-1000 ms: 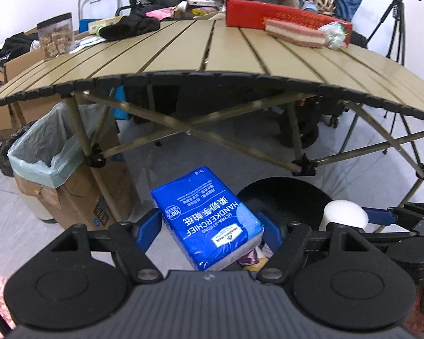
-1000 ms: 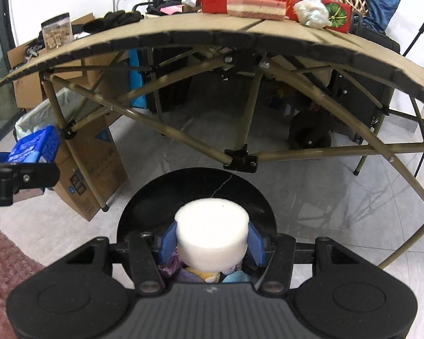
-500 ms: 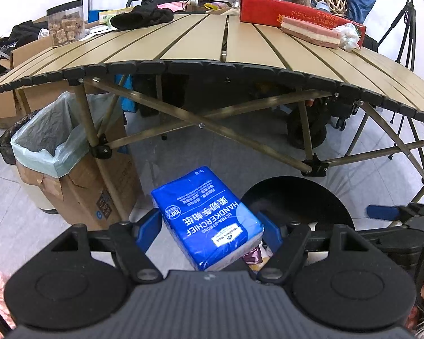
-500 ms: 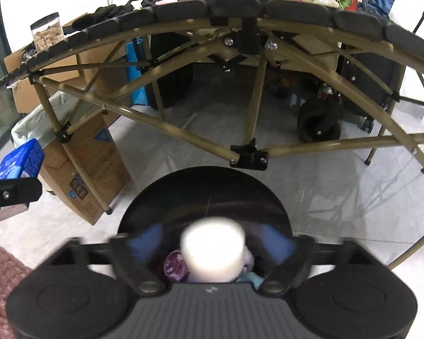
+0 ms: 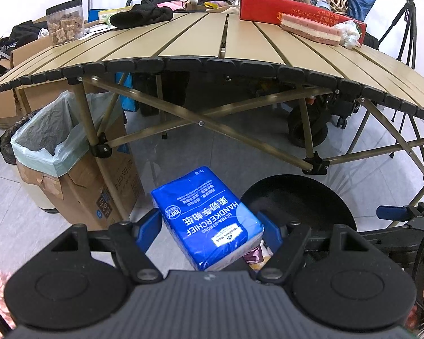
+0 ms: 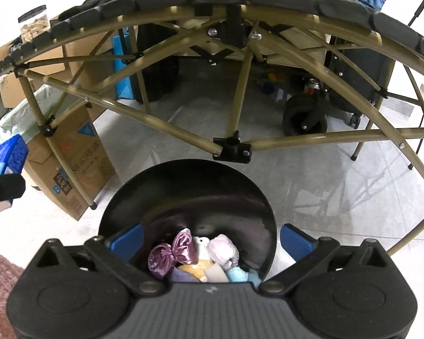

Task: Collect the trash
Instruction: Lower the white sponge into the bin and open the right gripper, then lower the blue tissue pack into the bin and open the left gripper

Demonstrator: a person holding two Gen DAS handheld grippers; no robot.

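Under the table [image 5: 240,42] the black bin [image 6: 189,197] stood below the right gripper [image 6: 212,238], whose jaws had just been opening with nothing between, while the left gripper [image 5: 206,226] clamped the tissue pack [image 5: 206,214] beside it, probably to drop next.

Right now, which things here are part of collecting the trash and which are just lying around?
Part of the job:
- blue handkerchief pack, between the left gripper fingers
- black bin with trash inside, under the open right gripper

Just lying around:
- folding table
- red box
- snack jar
- lined cardboard box
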